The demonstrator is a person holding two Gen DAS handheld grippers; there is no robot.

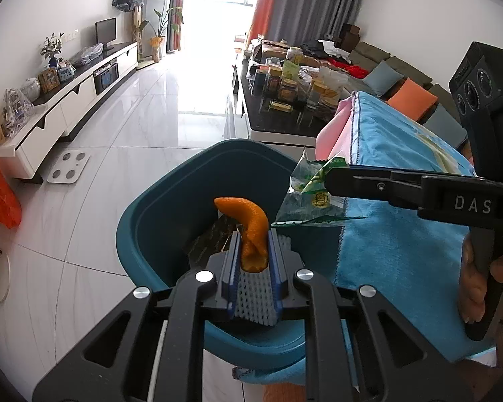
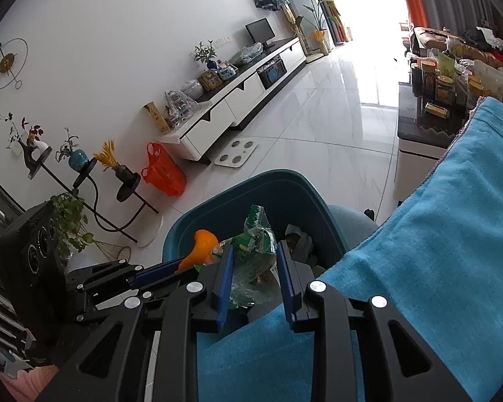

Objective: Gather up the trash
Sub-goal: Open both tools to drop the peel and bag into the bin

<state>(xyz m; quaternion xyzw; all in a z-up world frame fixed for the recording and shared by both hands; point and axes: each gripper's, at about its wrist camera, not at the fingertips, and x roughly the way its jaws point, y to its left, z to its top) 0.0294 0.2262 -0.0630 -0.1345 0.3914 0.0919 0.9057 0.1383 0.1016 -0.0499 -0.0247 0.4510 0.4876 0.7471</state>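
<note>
Two claws over the teal plastic bin (image 1: 144, 231) at frame centre: left gripper (image 1: 255, 251) clenched on curled orange peel (image 1: 251, 224), right gripper (image 2: 255, 268) loosely around crinkled green wrapper (image 2: 255, 251), blue towel (image 2: 436, 234) crowding right.

We see the round teal plastic bin (image 1: 144, 234) open-topped, its mouth partly taken up by the left claw (image 1: 255, 244) with its curled orange peel (image 1: 251, 224) and the right claw (image 2: 255, 268) with a crinkled green-and-clear wrapper (image 2: 251, 261). The draped blue towel (image 1: 402, 234) crowds the bin's right rim. Left of the bin, the glossy white tiled floor (image 1: 134, 127) lies open as far as the flat white scale (image 1: 68, 167).
</note>
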